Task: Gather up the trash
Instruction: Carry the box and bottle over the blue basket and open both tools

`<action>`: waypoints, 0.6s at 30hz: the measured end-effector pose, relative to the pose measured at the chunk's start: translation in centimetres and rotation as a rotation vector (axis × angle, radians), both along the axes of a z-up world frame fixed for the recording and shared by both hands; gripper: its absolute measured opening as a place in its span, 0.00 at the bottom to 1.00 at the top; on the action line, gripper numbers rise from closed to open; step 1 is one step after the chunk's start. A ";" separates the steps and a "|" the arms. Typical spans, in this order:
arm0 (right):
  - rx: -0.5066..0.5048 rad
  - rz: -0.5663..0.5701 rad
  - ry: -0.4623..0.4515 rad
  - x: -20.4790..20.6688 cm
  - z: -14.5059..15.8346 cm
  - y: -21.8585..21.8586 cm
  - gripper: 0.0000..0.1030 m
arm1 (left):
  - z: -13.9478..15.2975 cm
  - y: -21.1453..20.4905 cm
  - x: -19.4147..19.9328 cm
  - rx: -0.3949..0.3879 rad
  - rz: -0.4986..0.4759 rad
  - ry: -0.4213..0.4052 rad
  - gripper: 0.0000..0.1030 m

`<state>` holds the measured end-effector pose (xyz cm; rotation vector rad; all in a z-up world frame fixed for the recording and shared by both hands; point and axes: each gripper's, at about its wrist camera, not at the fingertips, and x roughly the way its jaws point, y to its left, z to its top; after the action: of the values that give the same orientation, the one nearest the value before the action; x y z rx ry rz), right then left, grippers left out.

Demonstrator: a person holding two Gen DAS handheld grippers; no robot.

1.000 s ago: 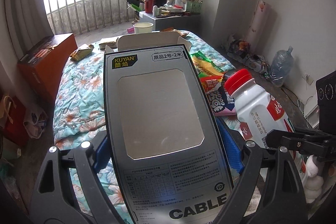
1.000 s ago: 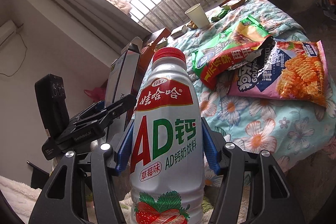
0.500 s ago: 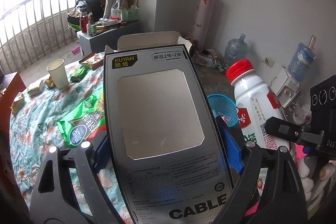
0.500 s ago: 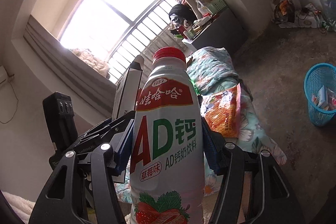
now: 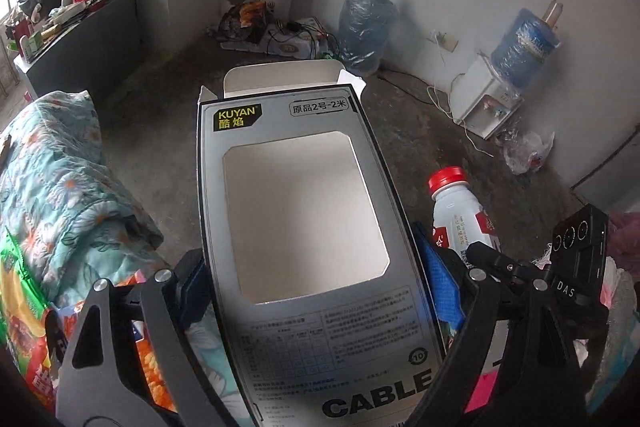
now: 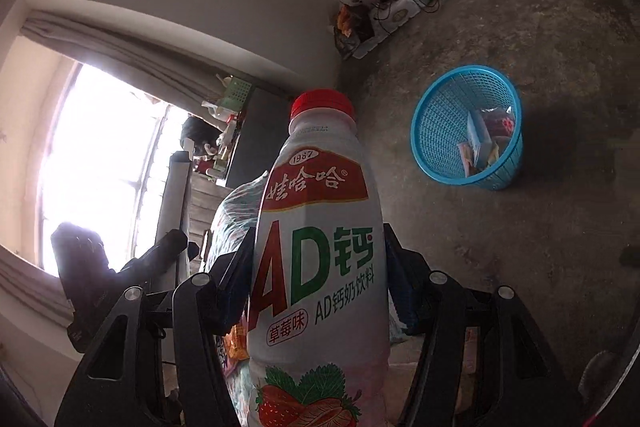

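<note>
Now carrying 2 pieces: left gripper (image 5: 316, 291) clamped on empty cable box (image 5: 304, 227), right gripper (image 6: 316, 279) clamped on milk bottle (image 6: 316, 267), aimed floorward, presumably for dropping into blue basket (image 6: 444, 131).

One carton (image 5: 304, 211), one bottle (image 6: 316, 267), one basket (image 6: 440, 131).

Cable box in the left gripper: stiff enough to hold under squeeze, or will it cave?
Likely to cave if squeezed harder: the cable box looks like thin card, its window shows an empty white inside, and its top flap stands open. Probably very light. The left gripper presses its side walls, the weak direction, so it may buckle or twist. No crushing is visible.
</note>
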<state>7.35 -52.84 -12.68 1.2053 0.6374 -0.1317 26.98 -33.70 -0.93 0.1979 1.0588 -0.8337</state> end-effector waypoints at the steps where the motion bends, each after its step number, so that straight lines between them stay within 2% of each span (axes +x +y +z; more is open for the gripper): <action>1: 0.022 -0.013 0.019 0.3 -1.2 -0.6 0.56 | -1.2 -1.5 0.7 0.021 -0.019 0.016 0.80; 6: 0.144 -0.067 0.081 3.6 -6.4 -4.3 0.56 | -6.6 -8.9 3.6 0.105 -0.059 0.100 0.80; 9: 0.242 -0.103 0.105 6.9 -9.9 -7.5 0.57 | -9.0 -12.8 6.4 0.118 -0.022 0.161 0.81; 10: 0.260 -0.126 0.128 7.7 -10.9 -8.7 0.58 | -10.0 -14.0 7.7 0.120 -0.008 0.207 0.83; 11: 0.265 -0.135 0.145 9.1 -12.0 -10.0 0.62 | -11.0 -15.1 8.9 0.125 0.011 0.247 0.86; 12: 0.275 -0.134 0.151 10.4 -13.4 -11.2 0.73 | -11.8 -16.0 10.1 0.127 0.035 0.267 0.86; 14: 0.280 -0.181 0.212 11.8 -15.8 -13.0 0.74 | -13.0 -17.1 11.8 0.111 0.077 0.293 0.86; 16: 0.315 -0.214 0.228 11.8 -17.7 -13.7 0.74 | -13.6 -17.0 12.3 0.065 0.103 0.322 0.86; 18: 0.321 -0.234 0.220 11.0 -18.2 -13.3 0.74 | -13.8 -16.1 12.2 0.026 0.107 0.346 0.86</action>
<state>18.36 -66.12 -30.93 1.5890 0.7251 -0.3735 39.13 -49.77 -14.70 0.0171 1.3927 -0.7729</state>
